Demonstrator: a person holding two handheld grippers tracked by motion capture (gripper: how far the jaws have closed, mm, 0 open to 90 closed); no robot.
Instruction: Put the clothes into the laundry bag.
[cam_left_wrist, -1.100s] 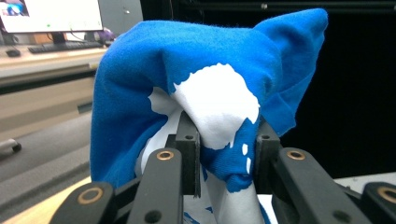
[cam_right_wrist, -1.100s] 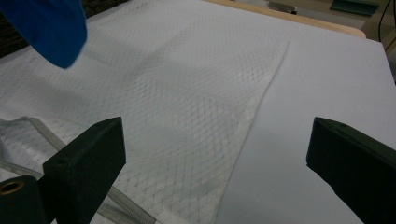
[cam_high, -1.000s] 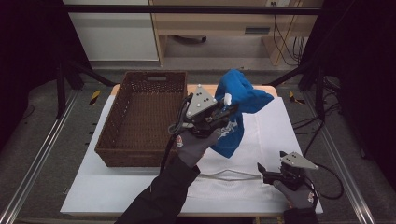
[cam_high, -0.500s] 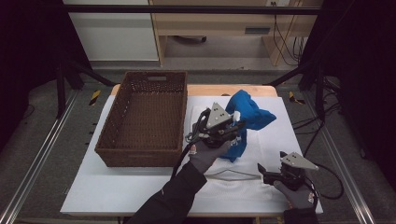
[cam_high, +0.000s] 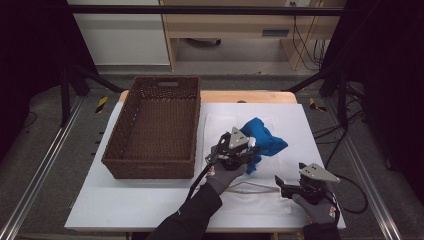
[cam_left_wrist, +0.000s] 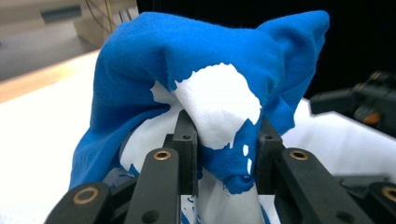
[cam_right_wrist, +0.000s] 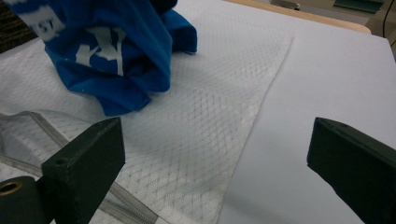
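Left gripper (cam_high: 248, 148) clamps a bunched blue shirt (cam_high: 262, 141) pointing away over white mesh (cam_right_wrist: 205, 140); right gripper (cam_high: 286, 183) gapes empty near the table edge (cam_high: 345, 227).

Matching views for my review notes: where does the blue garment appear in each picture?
High view: blue garment right of centre, on the white mesh bag, held by the left gripper.
Left gripper view: centre, bunched between the jaws.
Right gripper view: upper left.
Shared landmark: the white mesh bag.
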